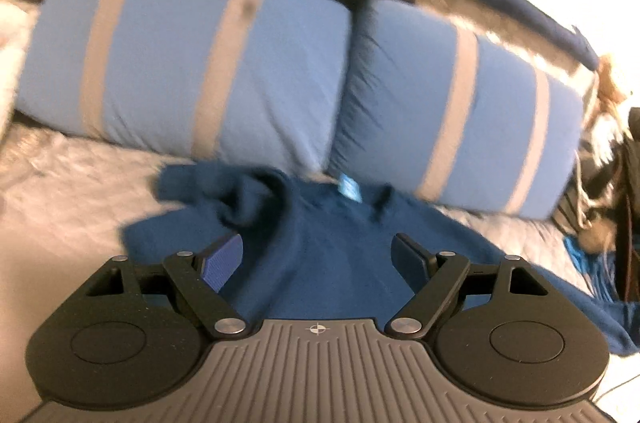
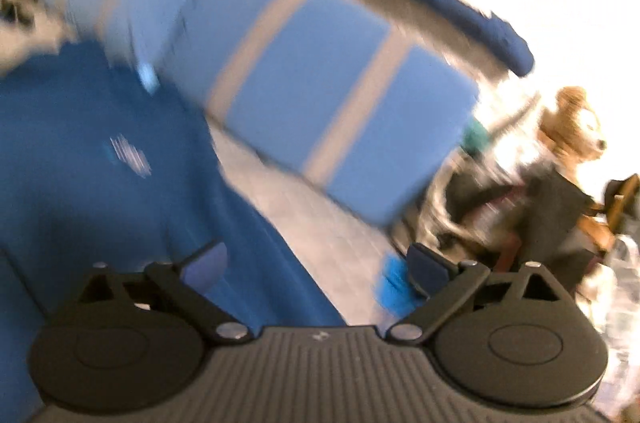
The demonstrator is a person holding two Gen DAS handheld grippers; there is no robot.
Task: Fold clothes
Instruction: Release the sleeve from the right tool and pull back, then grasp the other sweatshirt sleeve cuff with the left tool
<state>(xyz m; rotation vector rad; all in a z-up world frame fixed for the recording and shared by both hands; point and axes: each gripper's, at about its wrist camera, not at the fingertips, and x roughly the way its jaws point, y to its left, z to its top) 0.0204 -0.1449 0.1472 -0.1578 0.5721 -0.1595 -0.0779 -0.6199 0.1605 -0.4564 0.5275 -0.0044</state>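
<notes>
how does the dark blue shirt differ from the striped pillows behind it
The dark blue shirt lies flat and thin on the bed, one sleeve bunched; the striped pillows are plump and stand propped behind it. The shirt is one deep blue with a small light label at the collar; the pillows are lighter blue with grey bands. Both are blue fabric.

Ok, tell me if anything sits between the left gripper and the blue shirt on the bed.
Nothing visible does. The left gripper hangs open right above the blue shirt, only air between them. The striped pillows lie beyond the collar, not in the path.
</notes>
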